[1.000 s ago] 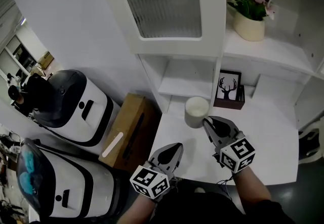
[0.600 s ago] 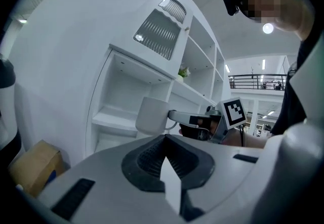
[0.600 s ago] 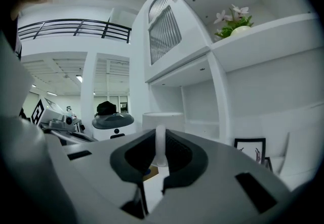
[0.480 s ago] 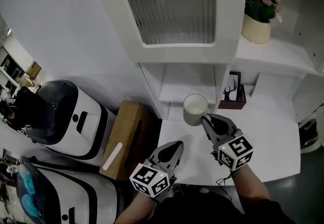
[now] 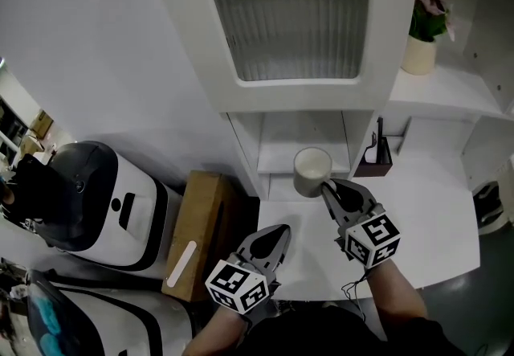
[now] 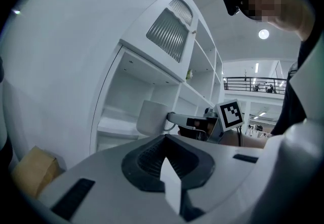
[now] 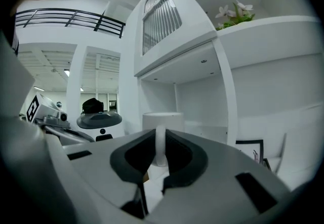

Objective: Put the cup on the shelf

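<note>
A plain white cup hangs in the air in front of the low shelf board inside the white cabinet niche. My right gripper is shut on the cup's handle, which shows pinched between the jaws in the right gripper view. The cup body stands upright beyond them. My left gripper stays lower left over the counter, its jaws together on nothing. From the left gripper view the cup sits level with the shelf opening.
A ribbed-glass cabinet door hangs above the niche. A deer picture frame stands to the cup's right, and a potted flower on the upper shelf. Left of the white counter are a cardboard box and white robots.
The right gripper has carried the cup up off the counter and to the front of the low shelf. The left gripper has hardly moved.
</note>
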Motion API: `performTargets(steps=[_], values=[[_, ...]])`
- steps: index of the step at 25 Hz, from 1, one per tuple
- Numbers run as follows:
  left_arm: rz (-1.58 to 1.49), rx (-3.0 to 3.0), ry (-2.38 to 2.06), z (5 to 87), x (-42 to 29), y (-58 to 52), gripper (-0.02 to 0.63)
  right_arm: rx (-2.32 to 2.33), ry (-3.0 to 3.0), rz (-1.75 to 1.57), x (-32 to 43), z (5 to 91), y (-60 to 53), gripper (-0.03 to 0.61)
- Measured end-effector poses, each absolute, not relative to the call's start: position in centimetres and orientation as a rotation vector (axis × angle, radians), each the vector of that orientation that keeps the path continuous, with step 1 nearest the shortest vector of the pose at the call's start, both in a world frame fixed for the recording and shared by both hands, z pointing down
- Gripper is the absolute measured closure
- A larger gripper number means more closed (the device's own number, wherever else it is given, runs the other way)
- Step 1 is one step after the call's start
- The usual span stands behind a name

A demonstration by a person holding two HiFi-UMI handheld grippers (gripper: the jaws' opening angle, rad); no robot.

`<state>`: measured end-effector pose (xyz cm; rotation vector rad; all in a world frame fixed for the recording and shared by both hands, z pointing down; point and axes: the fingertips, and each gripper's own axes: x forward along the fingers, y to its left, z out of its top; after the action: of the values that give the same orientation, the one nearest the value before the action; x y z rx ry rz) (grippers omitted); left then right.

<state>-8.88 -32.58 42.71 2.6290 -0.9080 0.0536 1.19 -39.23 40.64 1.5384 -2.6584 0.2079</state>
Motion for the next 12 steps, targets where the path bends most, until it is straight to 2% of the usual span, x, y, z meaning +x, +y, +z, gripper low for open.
performTargets(steps=[12], values=[[0.078, 2.63, -0.842, 43.9, -11.7, -35.5, 0.609, 1.657, -2.563, 0.215, 0.3, 42.0, -43.3, 0.548]])
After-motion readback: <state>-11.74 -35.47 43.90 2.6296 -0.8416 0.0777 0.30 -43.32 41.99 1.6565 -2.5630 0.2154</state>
